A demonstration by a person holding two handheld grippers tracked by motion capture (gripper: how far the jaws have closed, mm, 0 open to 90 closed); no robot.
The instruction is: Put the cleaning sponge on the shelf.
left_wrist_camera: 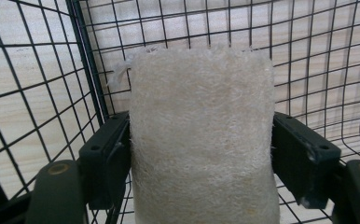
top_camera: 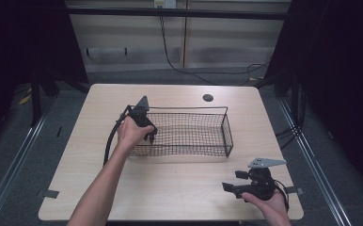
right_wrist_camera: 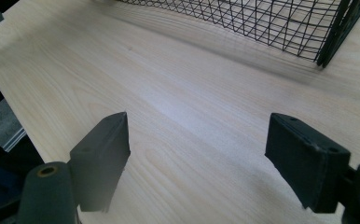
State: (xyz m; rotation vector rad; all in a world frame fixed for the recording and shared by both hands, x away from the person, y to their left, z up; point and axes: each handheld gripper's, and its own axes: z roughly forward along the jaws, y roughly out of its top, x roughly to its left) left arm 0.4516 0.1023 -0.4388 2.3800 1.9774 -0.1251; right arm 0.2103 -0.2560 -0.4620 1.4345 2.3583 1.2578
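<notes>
— Two grippers, which one matters here?
— Left gripper (left_wrist_camera: 201, 154), down inside the wire basket (top_camera: 224, 123) at its left end. A loofah sponge (left_wrist_camera: 201, 140) stands between its jaws, long axis running away from the gripper; the pads look to be just touching its sides, hard to say.
— And the other?
— Right gripper (right_wrist_camera: 199, 158) is spread wide and holds nothing, over bare surface (right_wrist_camera: 169, 93) well apart from the basket.

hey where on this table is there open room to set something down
Open wood lies between the wire basket and the table's near edge, up to the right hand-held gripper. The strip behind the basket, by the round hole, is free too. It is crowded at the basket's left end, where the left hand-held gripper has a loofah pad between its jaws.
</notes>
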